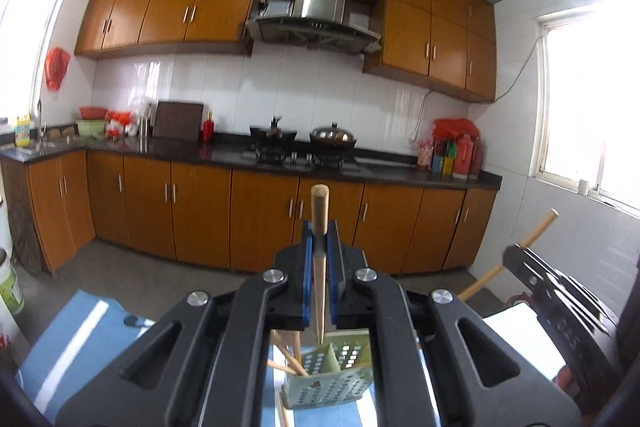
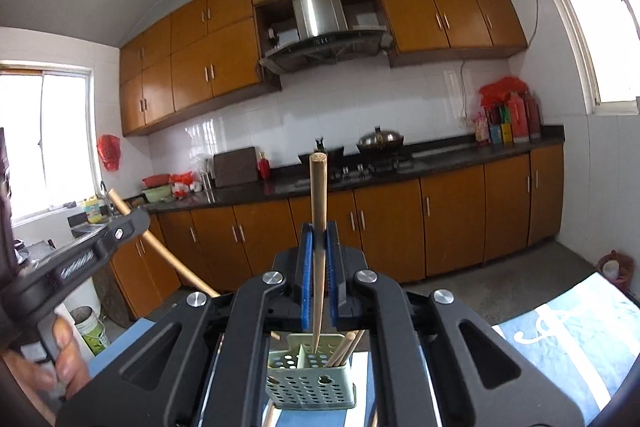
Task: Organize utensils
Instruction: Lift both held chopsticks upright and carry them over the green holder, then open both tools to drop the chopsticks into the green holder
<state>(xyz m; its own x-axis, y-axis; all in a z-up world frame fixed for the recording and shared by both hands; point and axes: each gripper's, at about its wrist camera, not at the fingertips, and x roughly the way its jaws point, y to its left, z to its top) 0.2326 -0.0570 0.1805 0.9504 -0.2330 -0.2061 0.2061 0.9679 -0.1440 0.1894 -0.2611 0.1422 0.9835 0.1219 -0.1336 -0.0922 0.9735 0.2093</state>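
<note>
Left wrist view: a tapered wooden chopstick (image 1: 320,259) is clamped upright between the blue pads (image 1: 307,267) of the left gripper (image 1: 320,247), tip down over the perforated green utensil holder (image 1: 332,383) at 6 o'clock. More chopsticks (image 1: 286,355) lean in the holder's left compartment. The right gripper (image 1: 560,291) is seen at 4 o'clock.

Right wrist view: the right gripper (image 2: 319,247) is clenched on a second chopstick (image 2: 319,227), tip just above the holder (image 2: 308,387). The left gripper (image 2: 80,259) appears at 9 o'clock. No writing is legible.
</note>
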